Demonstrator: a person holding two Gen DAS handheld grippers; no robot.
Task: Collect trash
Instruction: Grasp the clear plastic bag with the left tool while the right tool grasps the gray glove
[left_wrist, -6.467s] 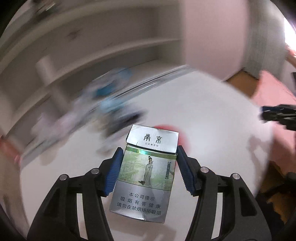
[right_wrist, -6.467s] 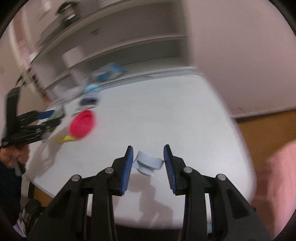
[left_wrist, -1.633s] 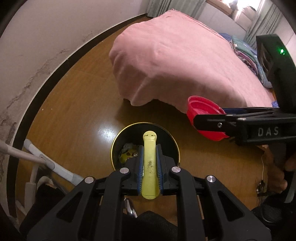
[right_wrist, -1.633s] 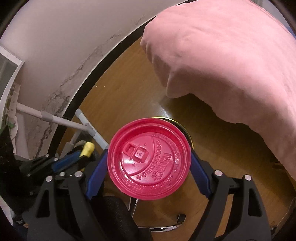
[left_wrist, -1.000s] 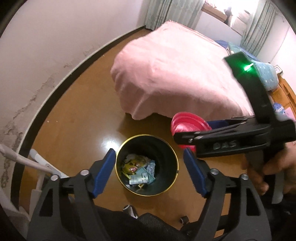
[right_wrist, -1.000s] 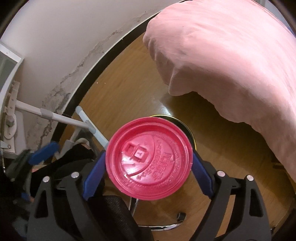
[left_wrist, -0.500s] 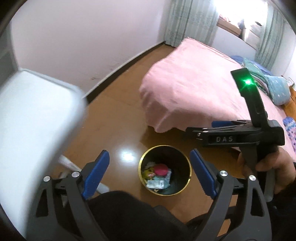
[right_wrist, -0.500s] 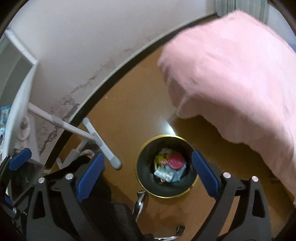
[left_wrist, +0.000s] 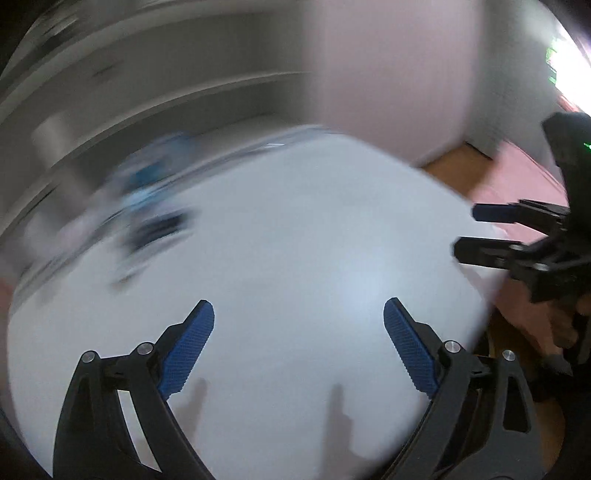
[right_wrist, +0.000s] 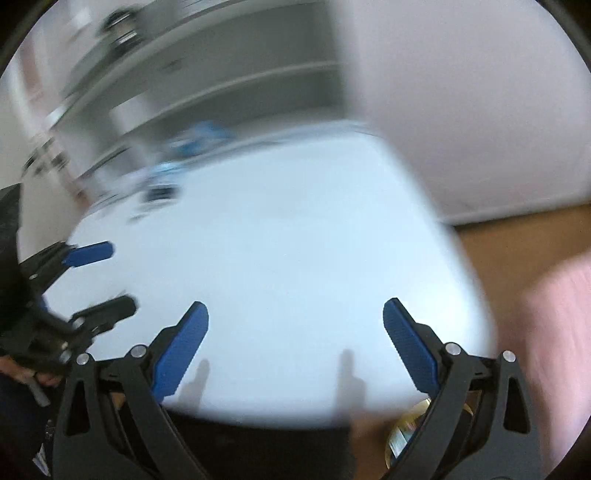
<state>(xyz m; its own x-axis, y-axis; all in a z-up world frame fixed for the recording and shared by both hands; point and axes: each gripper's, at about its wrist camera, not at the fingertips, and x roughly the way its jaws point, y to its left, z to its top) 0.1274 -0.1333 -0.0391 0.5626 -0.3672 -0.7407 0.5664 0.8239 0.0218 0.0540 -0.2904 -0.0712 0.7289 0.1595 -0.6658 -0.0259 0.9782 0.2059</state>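
Note:
Both views are blurred by motion. My left gripper (left_wrist: 298, 304) hangs over the white round table (left_wrist: 295, 240), its jaws still opening with nothing between them. My right gripper (right_wrist: 295, 304) stands wide open over the table's near edge (right_wrist: 277, 240), also with nothing between its fingers. Each gripper shows in the other's view: the right gripper (left_wrist: 467, 232) at the right, the left gripper (right_wrist: 121, 276) at the left. Blurred blue and dark items (left_wrist: 159, 225) lie at the table's far left. The gold-rimmed trash bin (right_wrist: 406, 435) peeks out below the table edge.
A shelf unit (left_wrist: 147, 92) stands behind the table against the pale wall. Wooden floor (right_wrist: 517, 236) and a pink bed (right_wrist: 554, 332) lie to the right. A person's hand (left_wrist: 565, 325) holds the right gripper.
The red lid left the right gripper and landed in the bin. Both grippers then swung up from the bin on the floor to the table, and the left jaws widened.

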